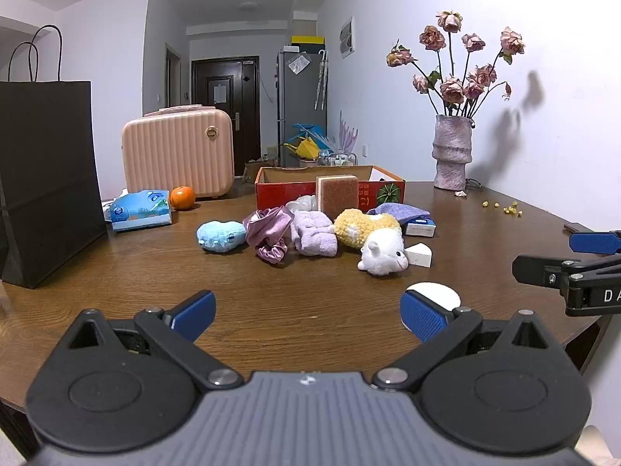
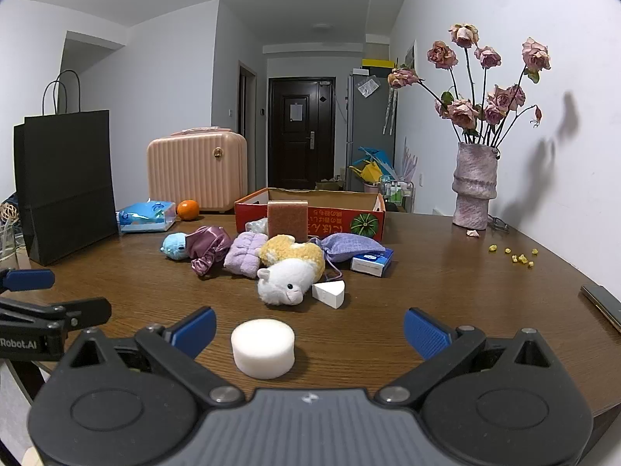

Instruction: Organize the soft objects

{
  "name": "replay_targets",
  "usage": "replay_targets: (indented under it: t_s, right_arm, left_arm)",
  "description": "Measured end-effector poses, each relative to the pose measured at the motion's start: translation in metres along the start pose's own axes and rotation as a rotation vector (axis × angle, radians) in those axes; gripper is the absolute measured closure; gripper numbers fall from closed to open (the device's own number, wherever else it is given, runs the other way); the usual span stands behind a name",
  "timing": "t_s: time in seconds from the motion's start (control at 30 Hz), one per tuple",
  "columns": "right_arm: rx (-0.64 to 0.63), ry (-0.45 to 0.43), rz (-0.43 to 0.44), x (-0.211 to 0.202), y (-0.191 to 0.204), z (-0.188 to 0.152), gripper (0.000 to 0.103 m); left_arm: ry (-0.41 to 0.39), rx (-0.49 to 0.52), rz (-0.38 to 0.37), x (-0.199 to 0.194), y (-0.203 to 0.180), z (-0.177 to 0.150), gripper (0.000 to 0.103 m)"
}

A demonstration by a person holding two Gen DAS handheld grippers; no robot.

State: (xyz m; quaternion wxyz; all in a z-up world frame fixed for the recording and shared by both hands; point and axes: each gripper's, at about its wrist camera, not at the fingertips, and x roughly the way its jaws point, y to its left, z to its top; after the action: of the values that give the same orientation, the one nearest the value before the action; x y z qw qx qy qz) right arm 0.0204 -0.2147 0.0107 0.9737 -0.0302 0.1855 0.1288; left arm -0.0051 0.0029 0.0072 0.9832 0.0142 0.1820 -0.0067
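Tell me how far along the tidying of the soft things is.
Nothing looks done yet. The box shows nothing soft inside from these views, though its floor is hidden. Both the left gripper and the right gripper are open and hold nothing. Left to do: the white round sponge, white plush, blue plush, purple towel and the rest on the table.

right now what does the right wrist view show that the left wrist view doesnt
Only the right wrist view shows the round white foam puck whole, between its open fingers, and the wicker ball far left. Only the left wrist view shows the blue plush unobstructed. Both share the white alpaca plush, the red cardboard box, the flower vase and the black paper bag.
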Motion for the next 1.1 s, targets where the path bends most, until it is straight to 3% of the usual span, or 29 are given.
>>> replay_targets:
  t_s: [1.1]
  right_arm:
    - [-0.005,0.002,-0.001,0.0,0.001,0.002,0.0]
  left_arm:
    - [0.013,-0.017,0.003,0.01,0.005,-0.007,0.0]
